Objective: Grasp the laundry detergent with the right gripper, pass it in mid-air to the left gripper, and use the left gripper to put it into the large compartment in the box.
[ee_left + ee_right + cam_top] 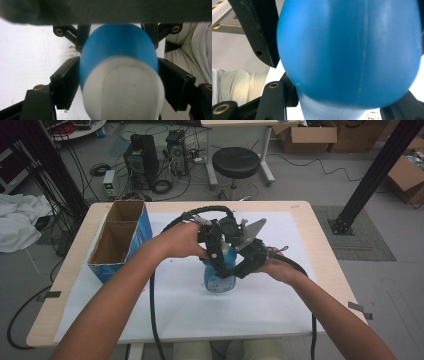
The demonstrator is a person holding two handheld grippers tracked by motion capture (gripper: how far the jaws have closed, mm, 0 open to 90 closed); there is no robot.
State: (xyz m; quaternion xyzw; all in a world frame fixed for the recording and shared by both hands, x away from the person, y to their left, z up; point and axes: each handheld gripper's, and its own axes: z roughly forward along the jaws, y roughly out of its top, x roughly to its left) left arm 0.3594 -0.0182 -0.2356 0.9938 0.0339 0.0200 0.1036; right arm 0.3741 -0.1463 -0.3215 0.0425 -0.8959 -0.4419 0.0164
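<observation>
near the middle of the white-covered table (280,305), toward its front edge, a blue plastic bottle (220,279) stands upright; the left gripper (216,251) and right gripper (243,265) both pinch it, jaws pressed against its sides.

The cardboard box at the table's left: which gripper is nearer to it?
Left. The left gripper clamps the blue bottle on the side facing the cardboard box; the right gripper holds the bottle's far side.

Bottle (220,279) stood upright at the middle of the counter (325,265). Open box (120,240) placed to its left, well apart, near the counter's left edge. Stool (236,162) seen behind the counter, on the floor.
</observation>
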